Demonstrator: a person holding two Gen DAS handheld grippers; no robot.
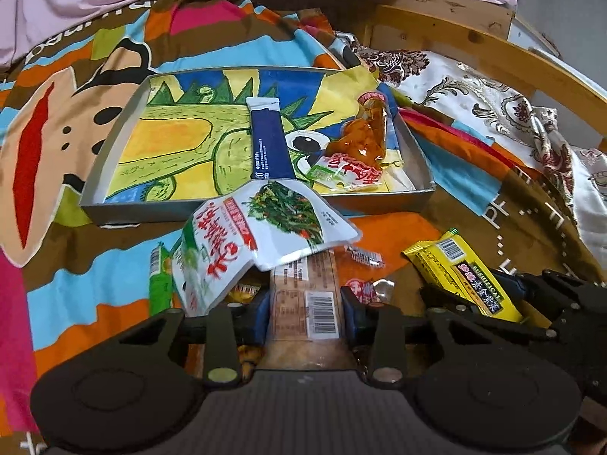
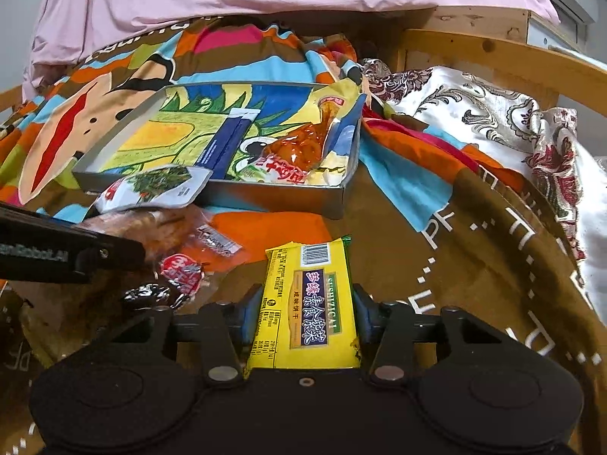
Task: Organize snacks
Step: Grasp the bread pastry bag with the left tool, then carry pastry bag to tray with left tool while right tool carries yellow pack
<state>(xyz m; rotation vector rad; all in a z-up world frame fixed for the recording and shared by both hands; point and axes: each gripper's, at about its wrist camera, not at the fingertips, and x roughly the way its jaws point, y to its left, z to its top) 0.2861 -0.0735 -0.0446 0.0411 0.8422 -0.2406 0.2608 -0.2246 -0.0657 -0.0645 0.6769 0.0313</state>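
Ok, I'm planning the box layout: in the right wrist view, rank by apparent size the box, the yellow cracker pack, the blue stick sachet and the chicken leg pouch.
1. Box
2. Yellow cracker pack, inflated by nearness
3. Chicken leg pouch and blue stick sachet: too alike to rank

Glossy plastic snack packets (image 2: 307, 299), cloth bedspread (image 1: 383, 227), wooden frame (image 1: 493, 53).

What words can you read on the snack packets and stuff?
"SUSHIZICAI": yellow biscuit packet, held in the right gripper.
"PF": brown part of the cartoon blanket.
Barcode digits on the brown packet in the left gripper: too small.
Small print on the blue stick sachet: too blurred.
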